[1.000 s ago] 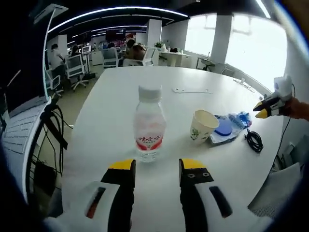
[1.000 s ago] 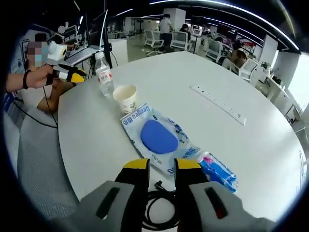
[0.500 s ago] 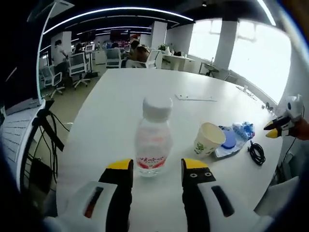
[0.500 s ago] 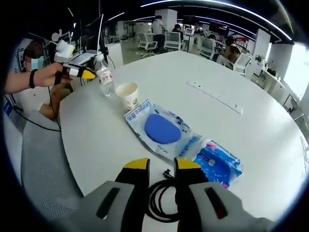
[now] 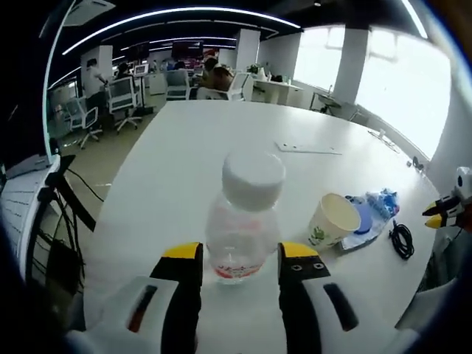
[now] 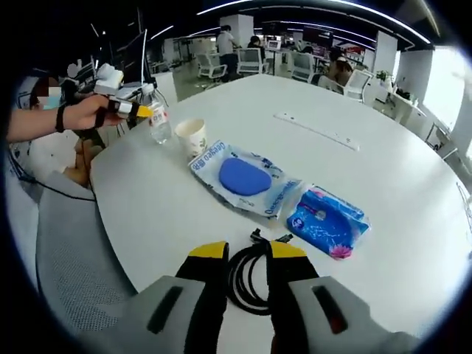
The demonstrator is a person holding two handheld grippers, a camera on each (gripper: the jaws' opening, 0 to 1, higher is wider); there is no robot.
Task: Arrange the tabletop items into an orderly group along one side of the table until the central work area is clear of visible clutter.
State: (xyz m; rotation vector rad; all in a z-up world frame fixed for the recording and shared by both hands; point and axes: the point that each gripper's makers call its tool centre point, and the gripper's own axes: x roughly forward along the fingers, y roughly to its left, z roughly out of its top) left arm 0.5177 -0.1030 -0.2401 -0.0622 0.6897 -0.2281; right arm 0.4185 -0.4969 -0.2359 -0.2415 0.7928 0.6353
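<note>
A clear water bottle (image 5: 243, 221) with a white cap and red label stands on the white table (image 5: 184, 155), its base between the jaws of my left gripper (image 5: 240, 256), which is open around it. Just right of it is a paper cup (image 5: 332, 220). In the right gripper view the bottle (image 6: 157, 118) and cup (image 6: 193, 136) stand at the table's left edge, with the left gripper (image 6: 140, 110) held by a hand. My right gripper (image 6: 248, 252) is open with a narrow gap over a coiled black cable (image 6: 251, 276).
A clear pouch with a blue pad (image 6: 243, 177) and a blue tissue pack (image 6: 328, 221) lie beyond the cable. A white power strip (image 6: 317, 131) lies mid-table. Grey mesh chair (image 6: 81, 251) at the near edge. Office desks, chairs and people lie beyond the table.
The left gripper has closed in on the bottle, which now stands between its jaws. The right gripper has come forward until the cable lies between its jaws.
</note>
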